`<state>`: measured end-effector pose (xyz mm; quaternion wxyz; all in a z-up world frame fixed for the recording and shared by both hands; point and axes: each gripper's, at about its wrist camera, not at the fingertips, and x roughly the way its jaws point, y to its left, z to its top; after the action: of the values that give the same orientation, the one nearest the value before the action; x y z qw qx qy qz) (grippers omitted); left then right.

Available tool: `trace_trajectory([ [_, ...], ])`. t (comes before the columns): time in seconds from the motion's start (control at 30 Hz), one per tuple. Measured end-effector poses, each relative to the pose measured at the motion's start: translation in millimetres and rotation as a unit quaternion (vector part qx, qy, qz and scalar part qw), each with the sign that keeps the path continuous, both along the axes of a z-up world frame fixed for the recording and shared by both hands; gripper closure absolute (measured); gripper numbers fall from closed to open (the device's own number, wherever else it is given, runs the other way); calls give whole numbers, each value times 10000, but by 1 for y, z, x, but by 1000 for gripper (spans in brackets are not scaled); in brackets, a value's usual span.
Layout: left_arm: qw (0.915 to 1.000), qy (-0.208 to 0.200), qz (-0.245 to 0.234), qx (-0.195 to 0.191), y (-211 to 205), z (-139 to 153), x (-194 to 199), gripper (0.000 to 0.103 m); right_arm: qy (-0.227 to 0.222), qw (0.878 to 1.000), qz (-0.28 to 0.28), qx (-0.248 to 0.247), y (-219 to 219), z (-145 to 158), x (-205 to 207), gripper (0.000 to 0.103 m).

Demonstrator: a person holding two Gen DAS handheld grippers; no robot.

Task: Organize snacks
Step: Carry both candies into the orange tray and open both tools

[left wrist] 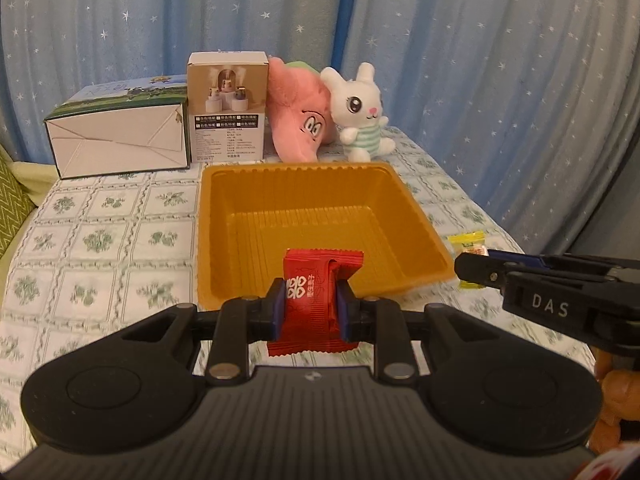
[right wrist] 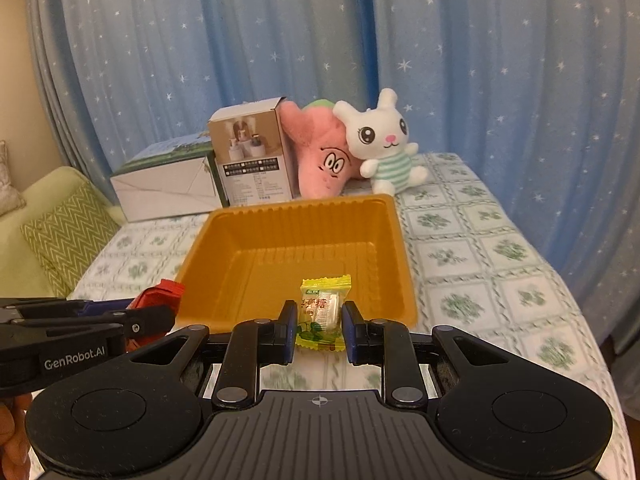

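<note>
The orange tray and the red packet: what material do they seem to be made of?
Tray: probably thin moulded plastic, glossy; its walls are ribbed and its floor reflects light.
Red packet: likely plastic film wrapper, slightly shiny, with crimped, serrated ends and folds. The left gripper holds it.

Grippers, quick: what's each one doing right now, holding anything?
Left gripper: closed on the red snack packet.
Right gripper: closed on the yellow candy.

Both grippers are black with blue finger pads (left wrist: pixel 276 312); side lettering reads "DAS" (left wrist: pixel 550 306) and, seemingly, "GenRobot.AI" (right wrist: pixel 74 362).
</note>
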<state>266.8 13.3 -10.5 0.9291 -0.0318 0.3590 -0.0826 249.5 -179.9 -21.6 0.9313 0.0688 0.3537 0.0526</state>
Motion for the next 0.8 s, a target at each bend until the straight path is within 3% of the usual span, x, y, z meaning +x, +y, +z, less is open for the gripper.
trace_trajectory([
  [0.43, 9996, 105, 181, -170, 19, -15, 70, 80, 293, 9989, 29, 351, -3, -23, 79, 79],
  [0.73, 9994, 132, 233, -219, 18, -28, 92, 79, 436, 9981, -35, 426, -10, -34, 97, 79],
  [0.8, 9992, 178, 260, -243, 18, -29, 97, 72, 470, 9979, -57, 444, -11, -36, 98, 79],
])
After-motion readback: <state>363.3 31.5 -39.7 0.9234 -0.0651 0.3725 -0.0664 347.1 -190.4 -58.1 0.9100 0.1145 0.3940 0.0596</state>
